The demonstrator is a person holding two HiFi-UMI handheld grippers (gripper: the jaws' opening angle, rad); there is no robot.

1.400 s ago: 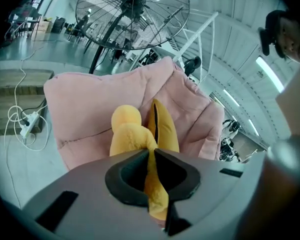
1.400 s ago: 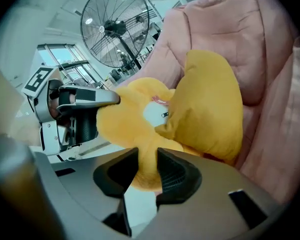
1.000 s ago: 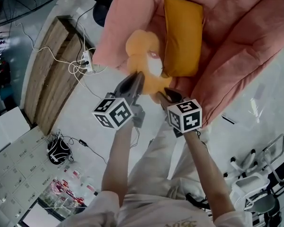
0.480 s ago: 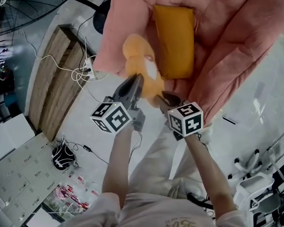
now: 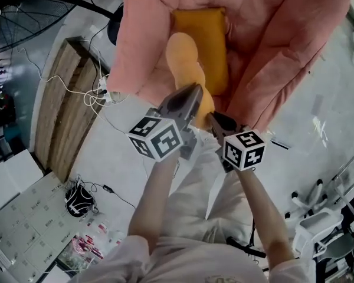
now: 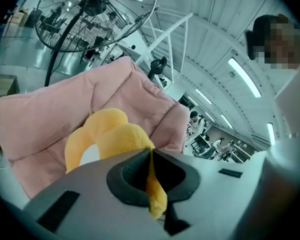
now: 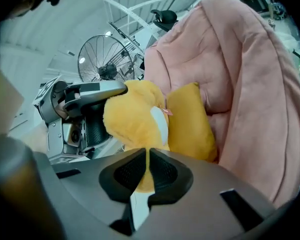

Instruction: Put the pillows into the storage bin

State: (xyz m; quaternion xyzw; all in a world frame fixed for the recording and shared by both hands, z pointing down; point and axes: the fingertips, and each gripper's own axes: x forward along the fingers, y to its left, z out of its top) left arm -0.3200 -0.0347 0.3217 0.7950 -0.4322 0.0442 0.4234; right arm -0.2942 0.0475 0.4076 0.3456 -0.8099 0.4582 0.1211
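A yellow flower-shaped plush pillow (image 5: pixel 186 61) hangs over the front of a big pink padded seat (image 5: pixel 283 46). Both grippers hold its near edge. My left gripper (image 5: pixel 192 96) is shut on a fold of the yellow plush (image 6: pixel 151 184). My right gripper (image 5: pixel 215 119) has just been closing and now pinches the plush's lower edge (image 7: pixel 140 179). An orange rectangular pillow (image 5: pixel 207 37) lies in the seat's hollow, partly behind the yellow one. In the right gripper view the yellow pillow (image 7: pixel 135 119) leans against the orange pillow (image 7: pixel 192 124). No storage bin shows.
A wooden board (image 5: pixel 62 105) lies on the floor at left, with a power strip and white cables (image 5: pixel 103 84) beside it. A big standing fan (image 5: pixel 20 7) is at top left, a black bag (image 5: pixel 76 200) lower left, a white wheeled stand (image 5: pixel 318 226) lower right.
Both grippers have moved up and toward the pink seat, carrying the yellow pillow further over the orange pillow. The yellow pillow now hangs edge-on and narrower.
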